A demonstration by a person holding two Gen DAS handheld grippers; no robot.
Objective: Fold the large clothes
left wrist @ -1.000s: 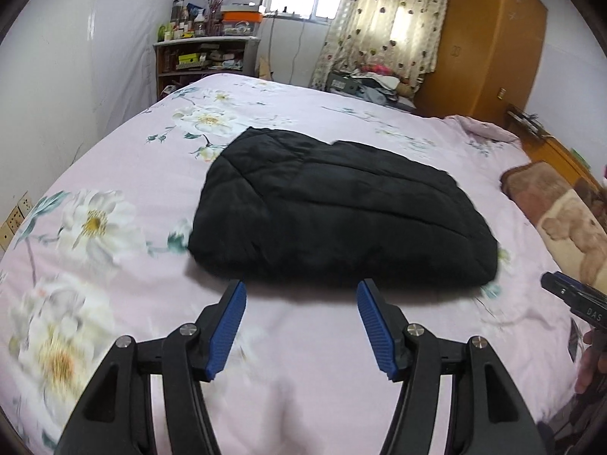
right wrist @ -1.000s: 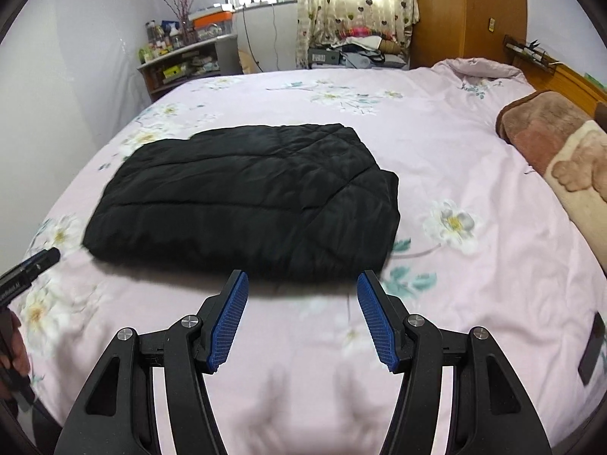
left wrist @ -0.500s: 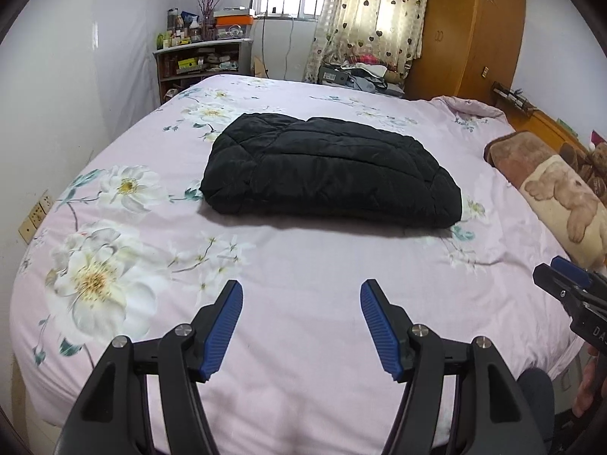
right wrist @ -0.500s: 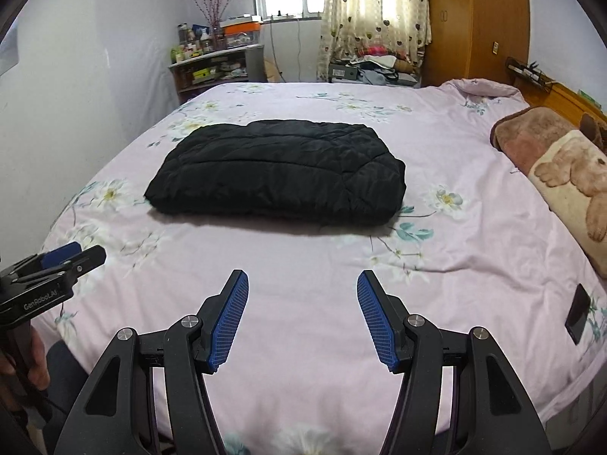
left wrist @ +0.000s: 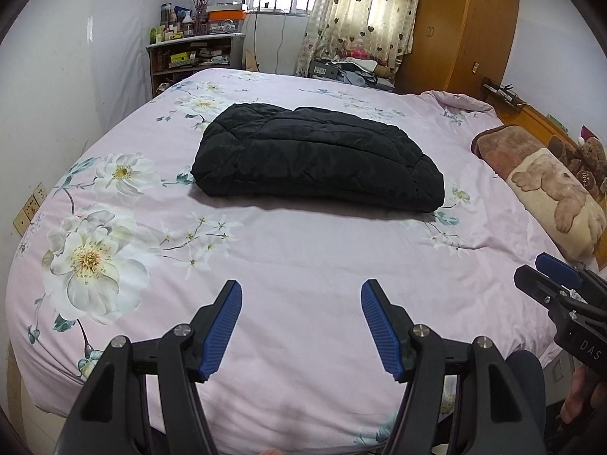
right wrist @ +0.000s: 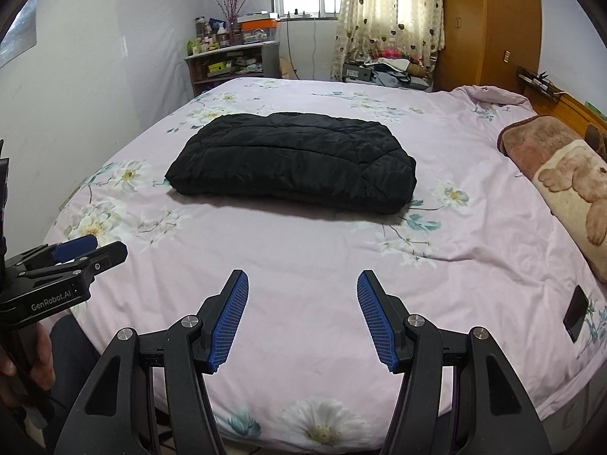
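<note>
Bed (left wrist: 303, 265) edge lies just under both claws, with open floral sheet running ahead to the coat (left wrist: 315, 159), a black quilted bundle already folded into a compact block near the middle of the mattress. Its long axis runs left to right across both views, and it sits straight ahead of, and well apart from, each claw. The left claw (left wrist: 301, 326) has its jaws spread wide and holds nothing; the right claw (right wrist: 302, 320) is just as wide and just as bare. Neither looks clearly nearer: the coat's left end faces the left claw, its right end the right. Bare sheet rings the bundle on every side, so any reach has free room. At far right a teddy-bear pillow (right wrist: 569, 189) and a small dark phone-like slab (right wrist: 576, 313) stay well clear. The fold looks essentially done.
</note>
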